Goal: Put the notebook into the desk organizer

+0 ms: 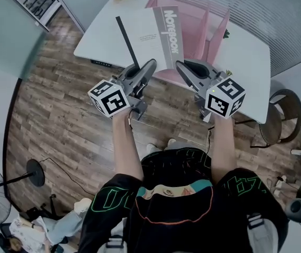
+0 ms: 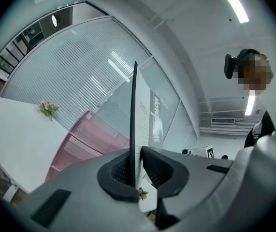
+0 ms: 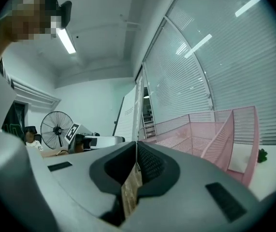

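Notebook (image 1: 150, 36), white with a grey title band and a black spine, shows in the upper middle of the head view. It is held up over the white table (image 1: 100, 41), and it covers the left part of the pink mesh desk organizer (image 1: 205, 28) behind it. The left gripper (image 1: 150, 65) has its jaws clamped narrow on the lower edge at the black spine, and the right gripper (image 1: 182, 65) is pinched tight on the same edge by the grey band, with the thin cover edge-on between its pads.

head cam top-down; notebook (image 1: 149, 36) in all
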The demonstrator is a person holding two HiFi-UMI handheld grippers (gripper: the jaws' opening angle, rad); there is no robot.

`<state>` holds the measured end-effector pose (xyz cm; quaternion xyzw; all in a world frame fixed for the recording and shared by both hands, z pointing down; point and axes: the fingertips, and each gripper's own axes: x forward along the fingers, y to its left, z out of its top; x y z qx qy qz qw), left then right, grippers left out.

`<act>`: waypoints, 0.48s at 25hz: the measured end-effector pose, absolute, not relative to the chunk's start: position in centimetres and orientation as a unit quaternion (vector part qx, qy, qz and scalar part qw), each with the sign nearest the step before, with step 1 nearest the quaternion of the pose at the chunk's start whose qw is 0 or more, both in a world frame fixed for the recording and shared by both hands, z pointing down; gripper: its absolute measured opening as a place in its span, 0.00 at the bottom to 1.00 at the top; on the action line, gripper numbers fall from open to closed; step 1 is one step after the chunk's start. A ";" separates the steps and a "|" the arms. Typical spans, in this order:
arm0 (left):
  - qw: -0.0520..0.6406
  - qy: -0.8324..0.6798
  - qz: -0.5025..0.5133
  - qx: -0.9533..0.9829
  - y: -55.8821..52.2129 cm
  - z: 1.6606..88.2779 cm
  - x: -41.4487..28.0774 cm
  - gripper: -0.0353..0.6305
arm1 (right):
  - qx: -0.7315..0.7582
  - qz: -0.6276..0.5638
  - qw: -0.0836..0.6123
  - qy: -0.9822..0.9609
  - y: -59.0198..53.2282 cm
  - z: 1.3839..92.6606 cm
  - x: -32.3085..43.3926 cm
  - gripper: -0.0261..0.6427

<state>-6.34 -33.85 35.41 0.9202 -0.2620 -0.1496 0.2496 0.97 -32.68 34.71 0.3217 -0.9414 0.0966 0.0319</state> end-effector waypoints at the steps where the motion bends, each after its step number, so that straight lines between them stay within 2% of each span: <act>1: 0.250 -0.264 -0.150 0.919 -34.1 35.3 -6.3 0.09 | 0.327 0.099 0.030 -0.939 -32.9 34.5 1.0 0.06; 7: 0.234 -0.281 -0.130 0.921 -35.3 35.3 -5.8 0.14 | 0.364 0.118 0.018 -0.924 -33.7 34.1 1.5 0.06; 12: 0.221 -0.295 -0.116 0.922 -35.0 35.9 -6.3 0.24 | 0.401 0.127 0.011 -0.907 -34.2 33.5 1.7 0.06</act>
